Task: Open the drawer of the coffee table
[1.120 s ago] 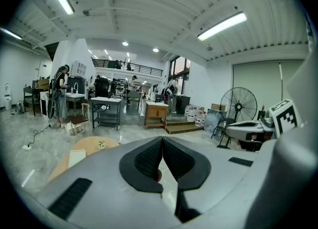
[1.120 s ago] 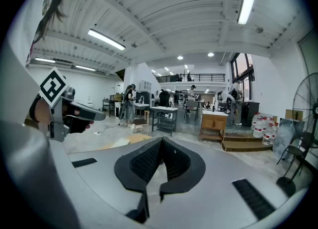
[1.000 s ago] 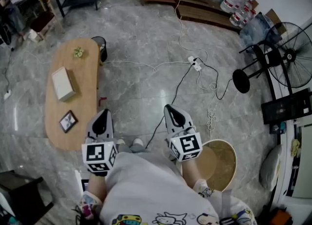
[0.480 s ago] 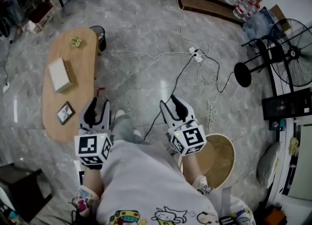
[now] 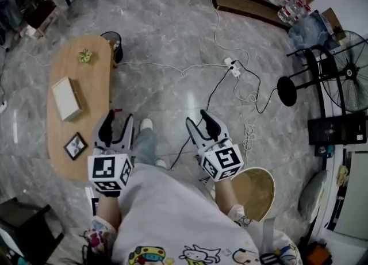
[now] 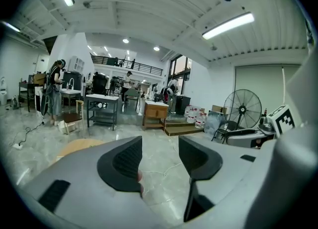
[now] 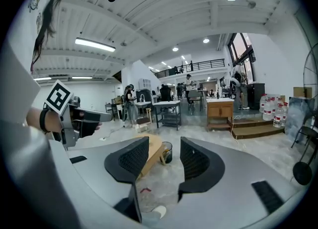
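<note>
A low wooden counter [image 5: 96,88], the coffee table, stands on the marble floor at the left of the head view. A small green plant [image 5: 85,56] sits near its far end, a white box [image 5: 66,98] at the middle, and a framed picture [image 5: 75,145] towards the near end. Its drawer cannot be made out. A black bin [image 5: 111,44] stands just beside the far right corner.

The left gripper [image 5: 118,121] hangs by the counter's near right edge. Its jaws have just been opening and stand apart, with only floor between them.

The right gripper [image 5: 198,121], well apart from the counter, also has jaws that have just been opening. In its own view the counter's end and the bin show through the gap.

Farther right lie a power strip [image 5: 231,68] with trailing cables, and a standing fan [image 5: 345,80].
</note>
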